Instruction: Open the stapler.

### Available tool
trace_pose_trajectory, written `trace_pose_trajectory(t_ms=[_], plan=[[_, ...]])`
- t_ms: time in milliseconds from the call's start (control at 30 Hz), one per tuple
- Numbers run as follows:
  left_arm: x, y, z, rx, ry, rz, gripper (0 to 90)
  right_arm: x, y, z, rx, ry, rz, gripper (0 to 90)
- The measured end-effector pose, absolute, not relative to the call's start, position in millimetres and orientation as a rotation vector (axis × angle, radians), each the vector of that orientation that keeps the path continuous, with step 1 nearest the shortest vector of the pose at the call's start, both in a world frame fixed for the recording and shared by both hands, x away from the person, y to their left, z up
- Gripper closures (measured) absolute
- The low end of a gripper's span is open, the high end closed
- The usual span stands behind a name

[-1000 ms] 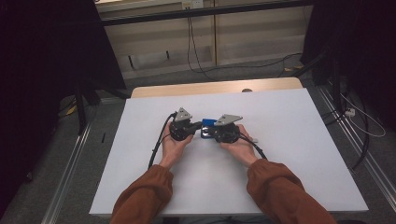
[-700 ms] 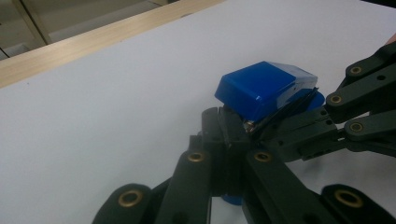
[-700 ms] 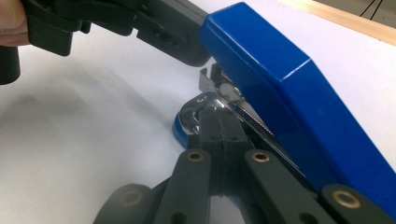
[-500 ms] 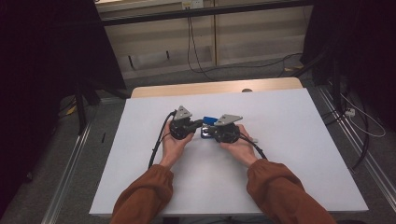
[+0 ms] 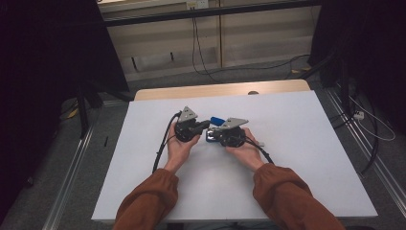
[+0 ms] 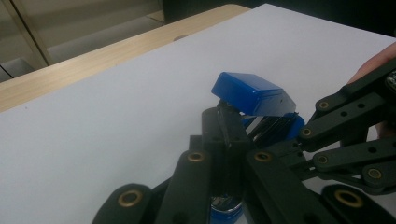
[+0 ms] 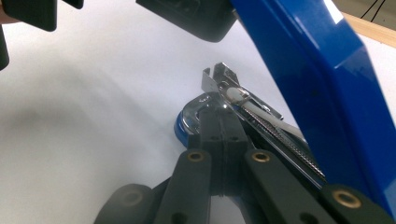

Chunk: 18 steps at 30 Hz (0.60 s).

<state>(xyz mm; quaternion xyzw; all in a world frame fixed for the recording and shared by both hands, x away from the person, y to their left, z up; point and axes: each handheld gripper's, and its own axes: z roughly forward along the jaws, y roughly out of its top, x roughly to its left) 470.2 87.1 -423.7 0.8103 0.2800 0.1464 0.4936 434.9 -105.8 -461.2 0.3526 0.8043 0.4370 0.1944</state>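
**Blue stapler held open between both grippers**

Blue plastic marks the thing you are working on: a stapler at the middle of the white table, lifted at its lid end between your two grippers.

At the left of the high view, your left gripper reaches in toward the stapler. In the left gripper view its jaws stand pressed together on the thin edge just under the raised blue lid, so it looks clenched on the stapler's upper part; the exact part it pinches is partly hidden by the jaws themselves.

Moving right, your right gripper comes in from the opposite side. In the right gripper view its jaws are closed together by the round blue base, with the metal staple channel running up beside them and the lid towering at the right.

You appear to be opening the stapler, lid swung up off the channel. I judge the next move calls for holding the base steady with the right and easing the lid further back with the left, without letting either pinch slip.
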Motion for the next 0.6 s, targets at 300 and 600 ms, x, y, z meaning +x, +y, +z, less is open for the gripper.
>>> trace_pose_trajectory(t_ms=[300,600], plan=[[470.8,85.7,-422.3,1.956,0.675,0.352,90.0,435.0,-106.1,-461.2,0.996,2.252,1.228,90.0],[471.0,85.6,-421.7,1.961,0.679,0.354,90.0,433.5,-106.3,-458.9,0.998,2.244,1.248,90.0]])
